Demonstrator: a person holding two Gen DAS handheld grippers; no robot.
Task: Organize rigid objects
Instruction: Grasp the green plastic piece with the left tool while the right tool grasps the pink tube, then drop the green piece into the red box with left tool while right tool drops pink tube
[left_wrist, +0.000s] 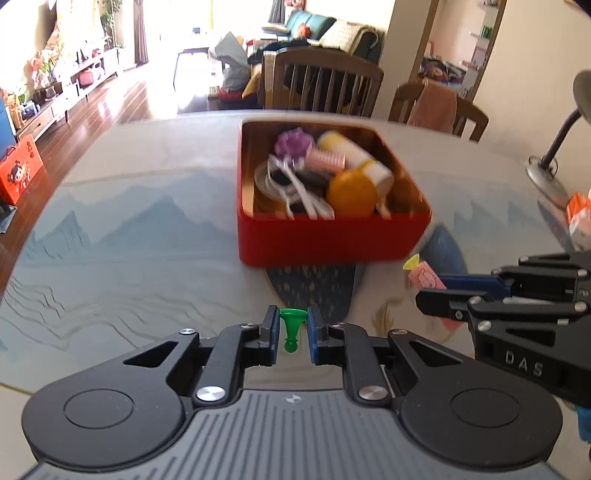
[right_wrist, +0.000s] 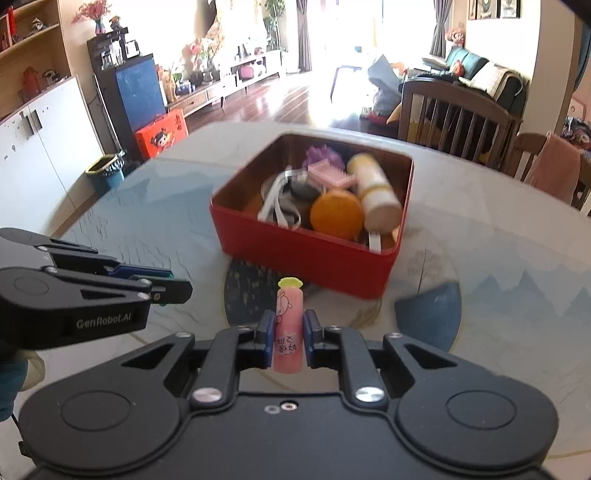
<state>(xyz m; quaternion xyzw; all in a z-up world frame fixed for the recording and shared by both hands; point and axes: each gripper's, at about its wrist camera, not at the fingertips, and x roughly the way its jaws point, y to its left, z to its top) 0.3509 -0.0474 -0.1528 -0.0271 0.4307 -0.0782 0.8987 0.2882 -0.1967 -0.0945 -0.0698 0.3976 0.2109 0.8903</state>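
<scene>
While most items already sit in the red box (left_wrist: 332, 236), I have two left: my left gripper (left_wrist: 292, 326) pinches a green pawn (left_wrist: 291, 325), my right gripper (right_wrist: 289, 334) clamps a pink tube (right_wrist: 288, 325), both short of the box.

Right gripper (right_wrist: 289, 334) clamps the pink tube (right_wrist: 288, 325)!
Red box (right_wrist: 306, 247) sits mid-table (right_wrist: 498, 258) just ahead; left gripper (right_wrist: 173, 284) hovers alongside.
</scene>
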